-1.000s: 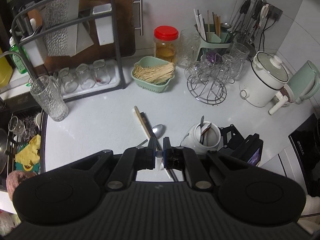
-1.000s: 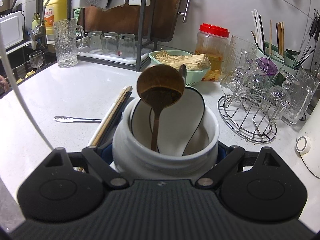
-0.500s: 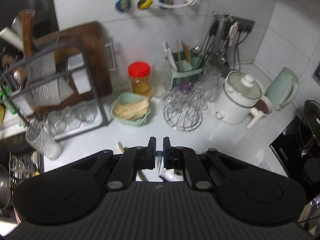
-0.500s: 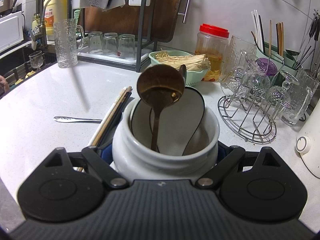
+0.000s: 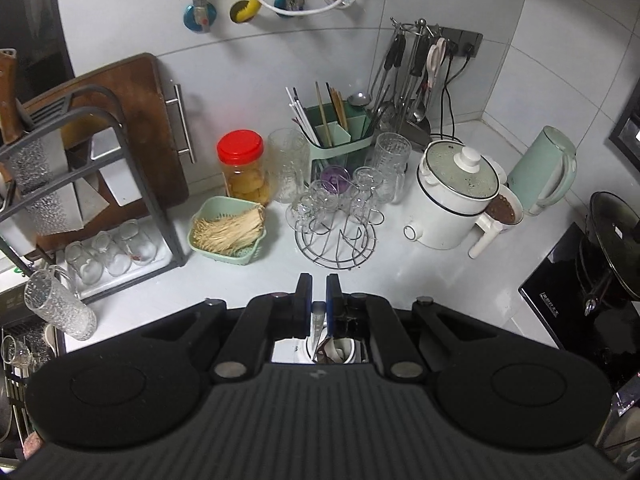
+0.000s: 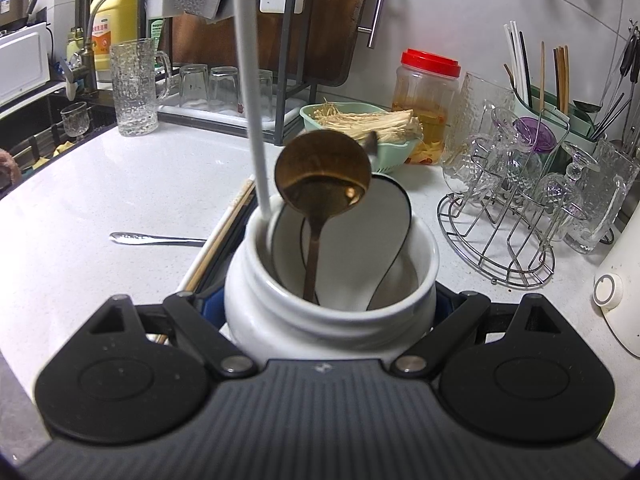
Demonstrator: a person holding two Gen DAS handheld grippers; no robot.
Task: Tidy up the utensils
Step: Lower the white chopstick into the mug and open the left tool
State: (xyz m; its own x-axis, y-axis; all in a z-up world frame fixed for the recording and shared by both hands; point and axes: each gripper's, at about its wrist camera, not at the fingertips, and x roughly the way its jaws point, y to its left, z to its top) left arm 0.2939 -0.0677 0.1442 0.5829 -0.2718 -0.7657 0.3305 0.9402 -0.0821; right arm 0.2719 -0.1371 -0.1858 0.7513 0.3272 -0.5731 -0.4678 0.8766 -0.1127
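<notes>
My right gripper (image 6: 328, 304) is shut on a white ceramic jar (image 6: 332, 328) that stands on the white counter (image 6: 100, 184). A brown wooden ladle (image 6: 322, 176) and a white black-rimmed spoon (image 6: 384, 232) stand in the jar. My left gripper (image 5: 318, 292) is above the jar (image 5: 340, 354), shut on a white chopstick (image 5: 318, 320). In the right wrist view the chopstick (image 6: 250, 92) hangs almost upright with its lower tip at the jar's left rim. Loose chopsticks (image 6: 224, 240) and a metal spoon (image 6: 156, 239) lie on the counter left of the jar.
A green basket of enoki mushrooms (image 5: 228, 230), a red-lidded jar (image 5: 242, 168), a wire glass rack (image 5: 336, 220) and a green utensil caddy (image 5: 336, 128) line the back. A white cooker (image 5: 452, 196) and kettle (image 5: 548, 176) stand right, a dish rack (image 5: 100, 200) and sink left.
My left gripper has risen with the white chopstick and carried it from the counter over to the jar, where its tip now meets the rim. The right gripper and jar have not moved.
</notes>
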